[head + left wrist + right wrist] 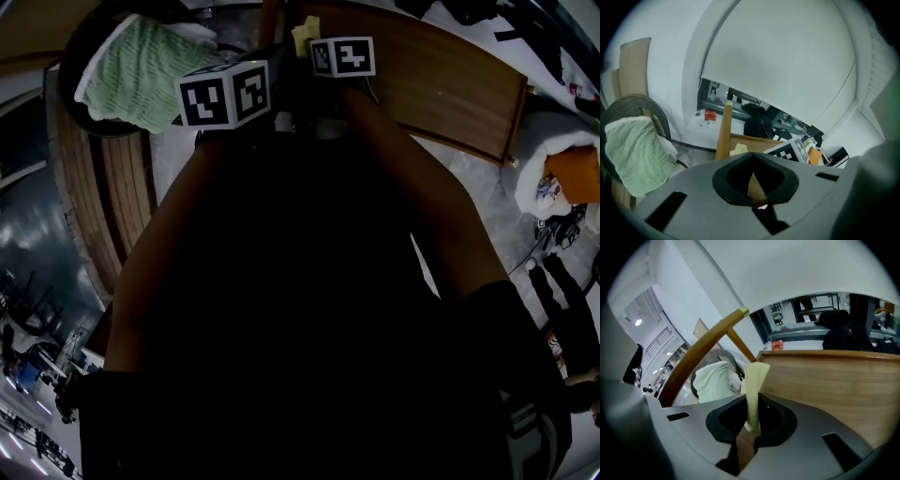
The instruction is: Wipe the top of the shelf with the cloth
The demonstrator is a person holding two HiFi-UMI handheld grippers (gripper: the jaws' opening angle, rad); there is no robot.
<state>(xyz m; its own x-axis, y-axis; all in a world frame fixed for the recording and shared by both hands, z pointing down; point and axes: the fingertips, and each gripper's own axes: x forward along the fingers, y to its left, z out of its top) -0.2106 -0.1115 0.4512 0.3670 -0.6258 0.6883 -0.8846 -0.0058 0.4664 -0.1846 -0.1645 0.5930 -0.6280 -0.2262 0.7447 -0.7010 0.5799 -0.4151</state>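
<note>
My right gripper [752, 404] is shut on a pale yellow cloth [755, 376] that stands up from its jaws, just at the near left corner of the wooden shelf top [834, 380]. In the head view the cloth [304, 36] shows between the two marker cubes, at the left end of the shelf top [441, 84]. My left gripper [753, 161] is shut with nothing in it, close beside the right one, whose marker cube [787, 150] and cloth [739, 149] lie just ahead of it.
A dark woven basket [84, 33] holding a green towel [141, 70] stands left of the shelf. A slanted wooden pole [708, 348] rises between basket and shelf. My dark-sleeved arms fill most of the head view. Orange and white items [572, 169] lie at right.
</note>
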